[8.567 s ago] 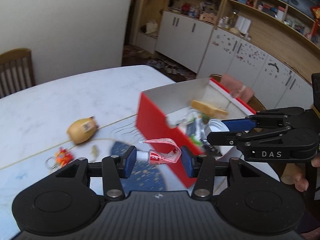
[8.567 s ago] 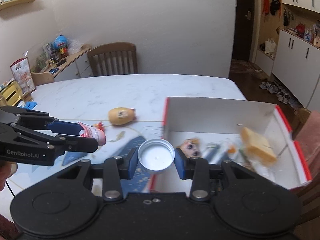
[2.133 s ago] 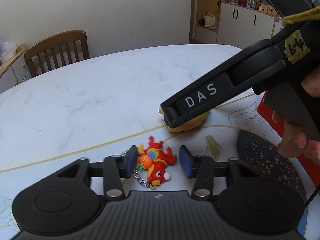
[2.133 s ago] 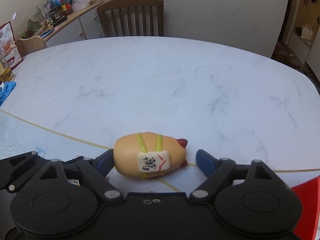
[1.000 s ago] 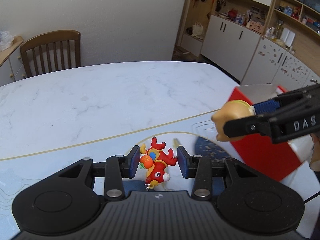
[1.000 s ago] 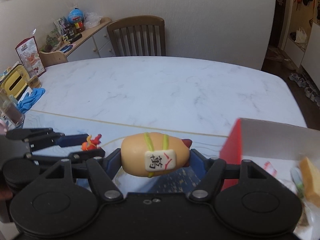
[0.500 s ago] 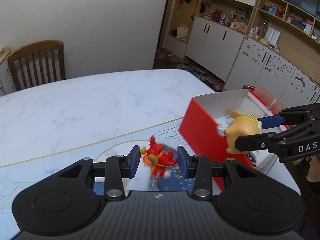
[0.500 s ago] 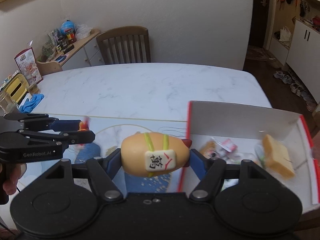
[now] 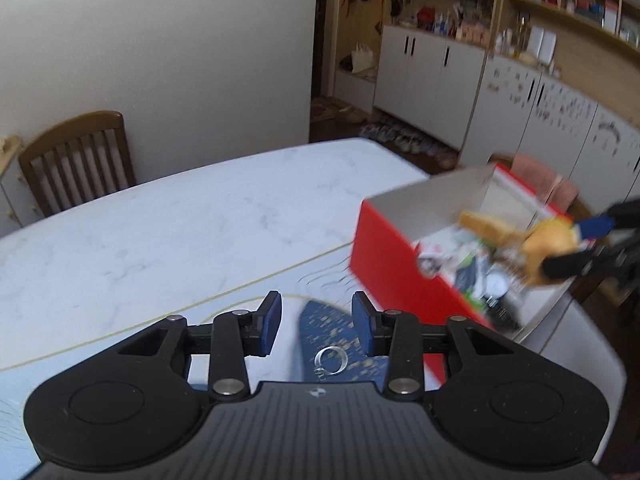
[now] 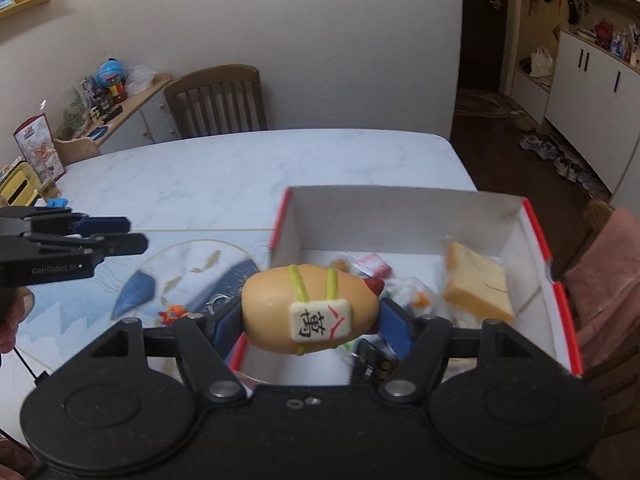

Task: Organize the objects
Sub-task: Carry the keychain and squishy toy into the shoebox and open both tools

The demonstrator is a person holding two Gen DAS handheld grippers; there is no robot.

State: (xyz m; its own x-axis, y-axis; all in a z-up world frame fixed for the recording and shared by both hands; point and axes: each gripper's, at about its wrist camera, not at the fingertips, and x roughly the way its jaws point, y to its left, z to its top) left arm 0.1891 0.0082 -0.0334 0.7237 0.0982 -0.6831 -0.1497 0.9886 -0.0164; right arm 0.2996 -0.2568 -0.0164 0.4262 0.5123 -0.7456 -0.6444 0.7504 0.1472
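Note:
My right gripper (image 10: pixel 310 316) is shut on a tan egg-shaped toy (image 10: pixel 308 300) with a mahjong-tile label. It hangs over the near left corner of the red box (image 10: pixel 400 220), which holds a bread slice (image 10: pixel 478 288) and several small items. In the left wrist view the same toy (image 9: pixel 548 244) hovers above the box (image 9: pixel 400 264). My left gripper (image 9: pixel 316 320) has a narrow gap with nothing between its pads. Below it a metal key ring (image 9: pixel 331 360) lies on the mat. The red keychain figure (image 10: pixel 174 314) rests on the mat, under the raised left gripper (image 10: pixel 132 236).
A blue-patterned mat (image 10: pixel 136 292) covers the near part of the white marble table (image 9: pixel 180 220). A wooden chair (image 10: pixel 216 100) stands at the far side. A sideboard (image 10: pixel 120 116) with clutter is at the left. A pink-draped chair (image 10: pixel 608 280) stands right of the box.
The red keychain is no longer between the left pads and now lies on the mat. The right gripper has carried the egg toy rightward over the box.

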